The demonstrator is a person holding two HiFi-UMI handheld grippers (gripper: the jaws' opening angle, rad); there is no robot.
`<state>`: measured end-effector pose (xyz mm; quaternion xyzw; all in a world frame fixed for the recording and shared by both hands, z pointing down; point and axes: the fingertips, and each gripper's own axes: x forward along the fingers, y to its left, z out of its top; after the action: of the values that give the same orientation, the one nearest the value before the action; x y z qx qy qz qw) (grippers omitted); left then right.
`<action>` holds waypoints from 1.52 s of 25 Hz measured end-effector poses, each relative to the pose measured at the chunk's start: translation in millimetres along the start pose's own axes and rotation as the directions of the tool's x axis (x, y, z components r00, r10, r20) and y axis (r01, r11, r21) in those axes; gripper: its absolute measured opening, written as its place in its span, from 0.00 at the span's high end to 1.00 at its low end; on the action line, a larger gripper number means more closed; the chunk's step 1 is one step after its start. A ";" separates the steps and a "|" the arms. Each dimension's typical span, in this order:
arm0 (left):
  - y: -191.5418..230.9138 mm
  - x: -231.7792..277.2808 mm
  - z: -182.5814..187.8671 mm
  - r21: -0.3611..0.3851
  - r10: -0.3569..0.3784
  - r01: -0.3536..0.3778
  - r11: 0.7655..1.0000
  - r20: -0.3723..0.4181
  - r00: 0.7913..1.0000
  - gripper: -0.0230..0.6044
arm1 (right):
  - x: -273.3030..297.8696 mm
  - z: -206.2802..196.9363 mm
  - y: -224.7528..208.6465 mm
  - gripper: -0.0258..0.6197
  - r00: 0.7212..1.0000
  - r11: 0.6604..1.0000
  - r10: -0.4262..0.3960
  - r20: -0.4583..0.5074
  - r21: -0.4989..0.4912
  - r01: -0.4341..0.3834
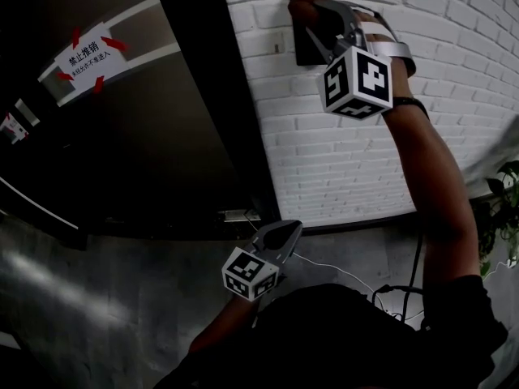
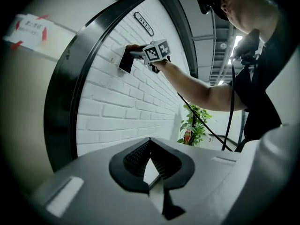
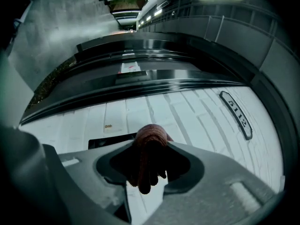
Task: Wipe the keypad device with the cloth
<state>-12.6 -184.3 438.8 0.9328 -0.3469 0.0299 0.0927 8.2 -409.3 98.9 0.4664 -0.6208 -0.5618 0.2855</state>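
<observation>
White brick wall (image 1: pixel 340 152) carried the dark keypad (image 1: pixel 306 47), mounted high. Right tool (image 3: pixel 151 150) was clamped on the red cloth (image 3: pixel 148 136), held at the keypad's top edge. Left tool (image 2: pixel 150 146) hung low, jaws together, empty. Wiping was judged under way. How much of the face was already wiped could not be told.

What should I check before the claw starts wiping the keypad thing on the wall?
1. Cloth clamped in right claw: ok.
2. Cloth up at the keypad device on the brick wall: ok.
3. Cloth actually pressing on it: cannot tell.
4. Left claw shut, empty, low and out of the way: ok.
5. Which keys are dirty: cannot tell, too dark.
</observation>
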 end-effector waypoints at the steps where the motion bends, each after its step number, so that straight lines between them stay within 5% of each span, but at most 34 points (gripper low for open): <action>1: 1.6 -0.8 0.2 0.001 0.005 -0.005 1.000 0.000 1.000 0.94 | -0.4 -0.3 3.0 0.74 1.000 1.000 0.005 -0.002 -0.002 -0.005; 38: -1.3 -5.6 2.7 0.031 0.002 -0.002 1.000 0.000 1.000 0.94 | -24.2 -29.9 121.6 0.74 0.979 0.981 0.194 -0.066 0.013 -0.193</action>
<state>-16.0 -180.3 435.2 0.9338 -0.3472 0.0354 0.0782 12.8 -408.5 226.3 0.4233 -0.6550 -0.5135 0.3579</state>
